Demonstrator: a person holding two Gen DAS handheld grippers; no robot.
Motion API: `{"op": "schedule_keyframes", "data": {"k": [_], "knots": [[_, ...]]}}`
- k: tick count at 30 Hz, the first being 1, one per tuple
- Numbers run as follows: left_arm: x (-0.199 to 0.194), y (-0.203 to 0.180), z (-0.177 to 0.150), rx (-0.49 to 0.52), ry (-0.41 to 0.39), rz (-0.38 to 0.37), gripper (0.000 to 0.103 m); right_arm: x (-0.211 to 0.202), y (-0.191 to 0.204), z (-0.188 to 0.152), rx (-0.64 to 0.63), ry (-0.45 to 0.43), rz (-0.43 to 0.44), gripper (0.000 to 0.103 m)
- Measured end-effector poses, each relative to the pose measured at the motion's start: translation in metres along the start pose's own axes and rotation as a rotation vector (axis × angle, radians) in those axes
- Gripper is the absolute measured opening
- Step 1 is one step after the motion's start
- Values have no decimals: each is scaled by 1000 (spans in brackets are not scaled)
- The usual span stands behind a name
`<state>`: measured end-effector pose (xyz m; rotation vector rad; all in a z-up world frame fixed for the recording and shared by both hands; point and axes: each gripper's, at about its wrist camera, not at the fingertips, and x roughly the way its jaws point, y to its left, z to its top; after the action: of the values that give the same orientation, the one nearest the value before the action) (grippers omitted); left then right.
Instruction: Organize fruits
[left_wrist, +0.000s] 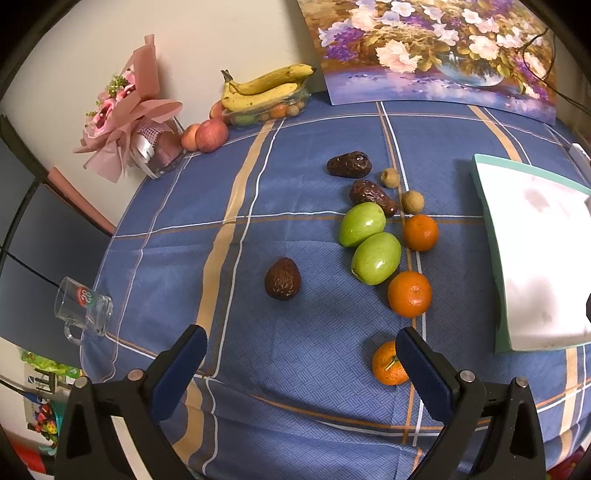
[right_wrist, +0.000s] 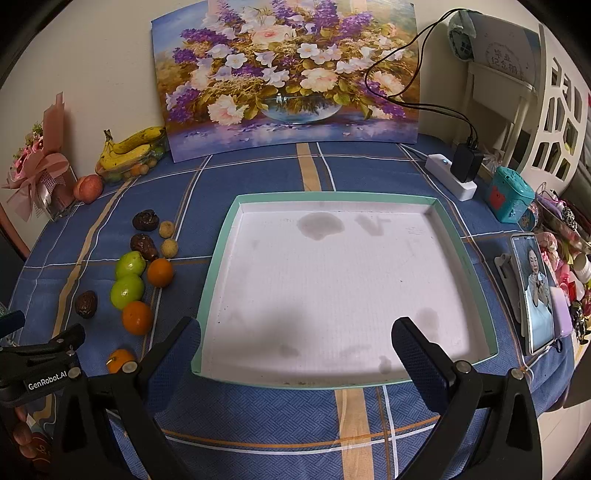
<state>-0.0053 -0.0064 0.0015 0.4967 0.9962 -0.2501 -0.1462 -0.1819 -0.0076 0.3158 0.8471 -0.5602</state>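
Both grippers spread wide, holding nothing: left gripper (left_wrist: 301, 350) hovers near the loose fruit, right gripper (right_wrist: 295, 332) over the shallow white tray with mint-green rim (right_wrist: 218, 258), which has no fruit in it. Round orange tangerines (left_wrist: 409, 293), smooth green fruits (left_wrist: 376, 258) and wrinkled dark dates (left_wrist: 282, 278) lie left of it on the blue plaid cloth (left_wrist: 258, 369). Risk: round fruit likely rolls if nudged or pinched off-centre.

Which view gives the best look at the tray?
The right wrist view: the tray sits centred with all four teal rims visible and its stained white floor holding no fruit. The left wrist view catches only its left part at the right edge, with the rest cut off.
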Motion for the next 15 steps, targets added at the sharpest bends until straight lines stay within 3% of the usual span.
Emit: {"op": "schedule_keyframes", "data": {"k": [15], "knots": [[0,-2,0,9,-2,5,103,0,1,0,1,1,0,103]]}}
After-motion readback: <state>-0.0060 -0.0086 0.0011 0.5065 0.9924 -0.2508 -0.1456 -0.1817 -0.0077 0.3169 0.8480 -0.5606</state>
